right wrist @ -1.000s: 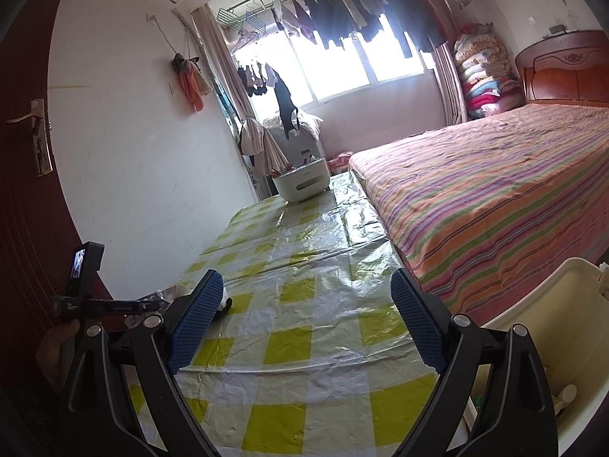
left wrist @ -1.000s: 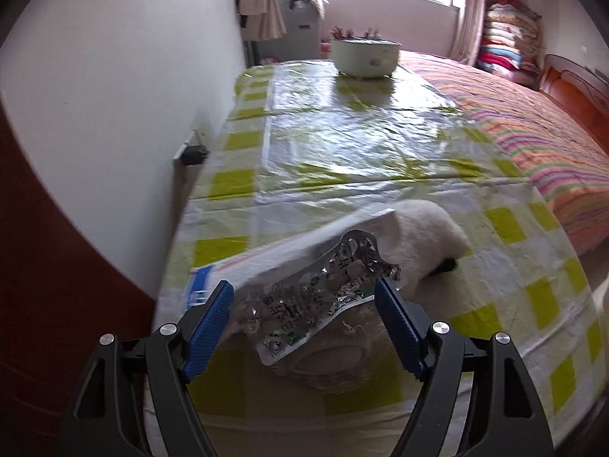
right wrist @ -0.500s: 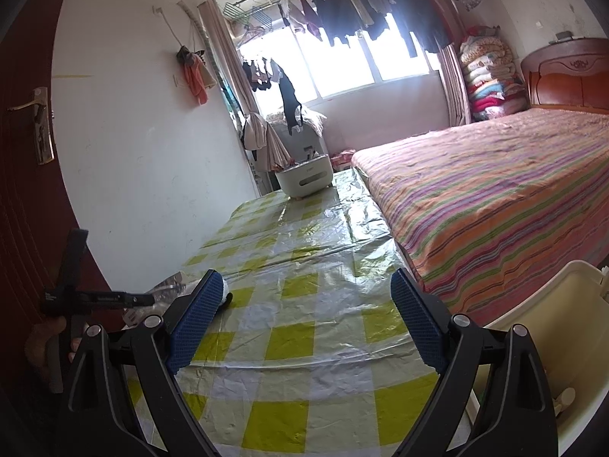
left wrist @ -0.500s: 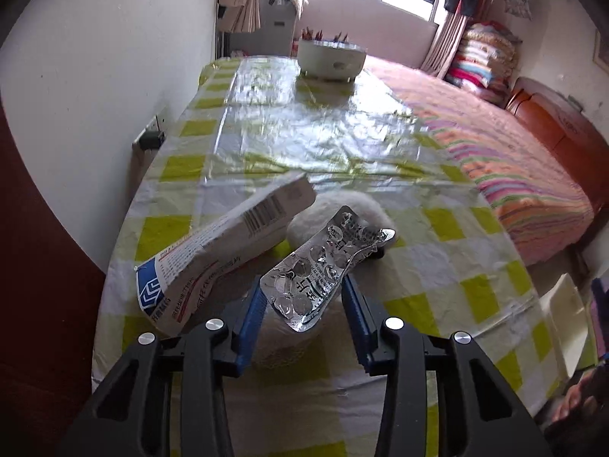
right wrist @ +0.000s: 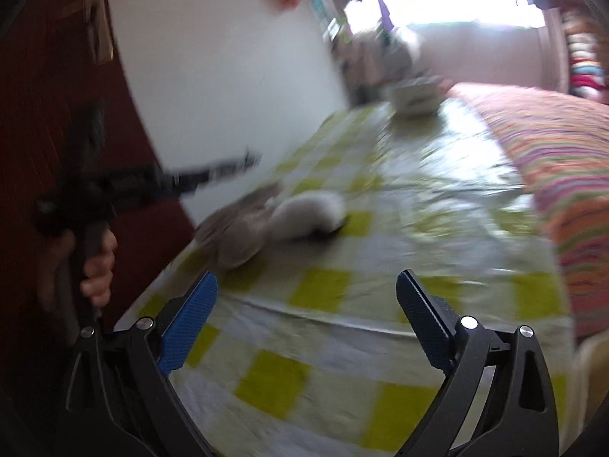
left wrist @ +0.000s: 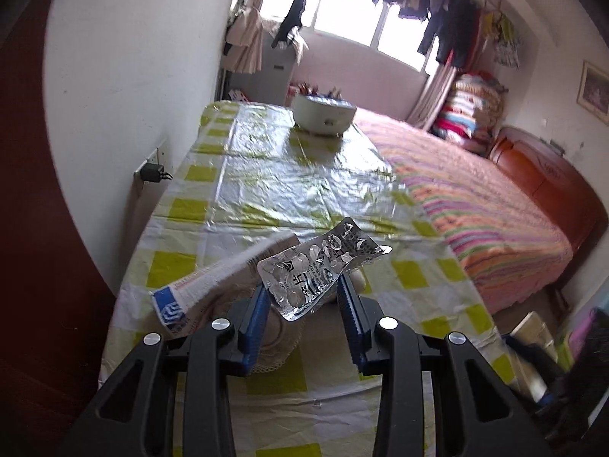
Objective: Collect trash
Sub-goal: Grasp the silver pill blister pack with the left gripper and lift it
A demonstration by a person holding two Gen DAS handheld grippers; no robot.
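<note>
Gripping a blister pack, left jaws have just closed; right view shows wide, empty jaws.

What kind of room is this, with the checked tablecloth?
Most likely a bedroom in a home. A bed with a striped cover stands beside the table, folded quilts are stacked in the corner, and laundry hangs at the window.

**Colours on the desk and around it**

The desk cloth has yellow-green and white squares. The pill sheet is shiny silver. The box is white with blue. The fingers are blue. The bed has orange and pink stripes.
</note>
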